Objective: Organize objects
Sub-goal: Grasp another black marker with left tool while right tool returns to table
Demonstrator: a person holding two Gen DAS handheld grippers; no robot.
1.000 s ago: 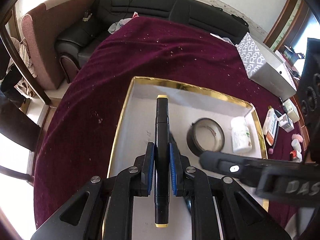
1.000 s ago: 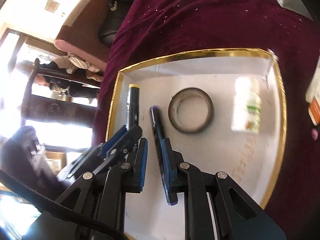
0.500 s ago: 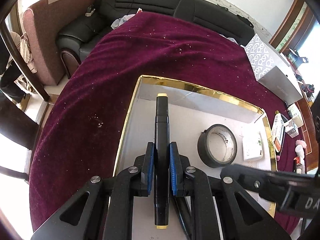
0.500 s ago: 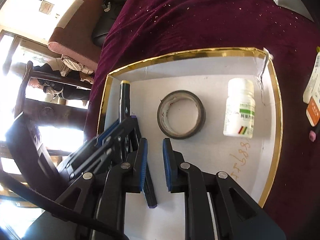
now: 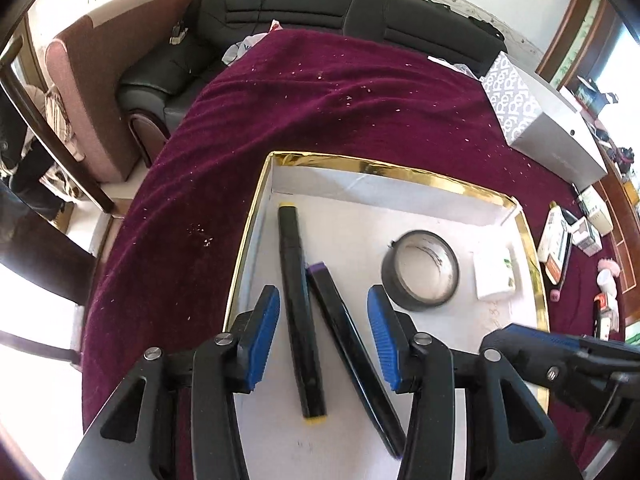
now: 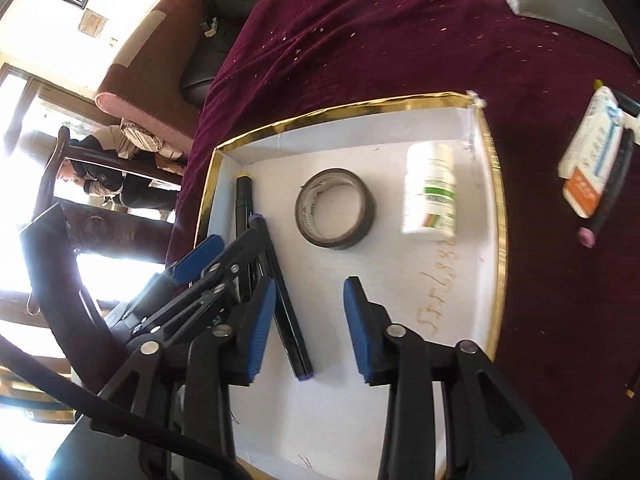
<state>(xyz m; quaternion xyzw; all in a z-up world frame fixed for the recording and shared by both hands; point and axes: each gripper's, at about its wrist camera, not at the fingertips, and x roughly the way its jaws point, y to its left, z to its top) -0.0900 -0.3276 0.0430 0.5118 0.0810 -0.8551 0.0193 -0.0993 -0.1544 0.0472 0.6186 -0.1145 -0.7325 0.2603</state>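
Our left gripper [image 5: 323, 334] hangs spread wide over the yellow-capped marker [image 5: 298, 312] and purple-capped marker [image 5: 348, 344], both lying in the gold-rimmed tray [image 5: 384, 168]. Beside it, our right gripper [image 6: 310, 326] also gapes, holding nothing.

1. A shallow white cardboard tray with a gold rim [image 5: 440, 182] is set on a round table covered with a dark red velvet cloth [image 5: 320, 92].
2. Two black markers are laid inside the tray, at its left side: the yellow-capped marker [image 5: 298, 308] is nearest the left wall, and the purple-capped marker [image 5: 348, 344] lies just to its right.
3. A roll of dark tape [image 5: 420, 272] is placed flat to the right of the markers, apart from them.
4. A white plastic pill bottle [image 6: 430, 192] is laid on its side further right, near the right wall.
5. A grey patterned box [image 5: 536, 116] stands on the cloth behind the tray, to the right.
6. A black leather sofa [image 5: 340, 16] is seen behind the table.
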